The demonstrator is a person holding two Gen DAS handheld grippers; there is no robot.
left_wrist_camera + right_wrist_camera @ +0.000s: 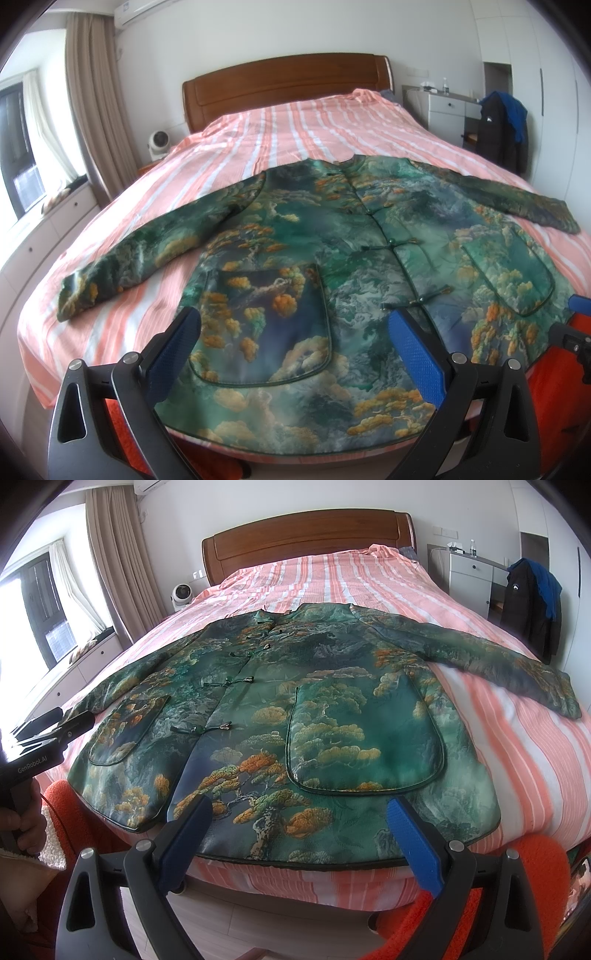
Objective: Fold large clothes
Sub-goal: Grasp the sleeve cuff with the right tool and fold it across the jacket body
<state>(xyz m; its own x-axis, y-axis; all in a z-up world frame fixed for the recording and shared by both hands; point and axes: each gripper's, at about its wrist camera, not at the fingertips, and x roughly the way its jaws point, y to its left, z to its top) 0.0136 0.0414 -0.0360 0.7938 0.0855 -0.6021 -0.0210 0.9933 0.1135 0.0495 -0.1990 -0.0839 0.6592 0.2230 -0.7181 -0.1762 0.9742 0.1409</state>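
Observation:
A large green jacket (332,258) with an orange and teal landscape print lies flat, front up, on the bed, with knot buttons closed, two patch pockets and both sleeves spread out. It also shows in the right wrist view (295,720). My left gripper (295,332) is open and empty, hovering over the hem by the left pocket (269,325). My right gripper (299,812) is open and empty, just above the hem below the right pocket (365,738). The left gripper shows at the left edge of the right wrist view (55,734).
The bed (295,122) has a pink and white striped cover and a wooden headboard (288,85). A small fan (159,142) stands at the left, drawers (55,229) run under the window, and a chair with dark clothes (502,125) stands at the right.

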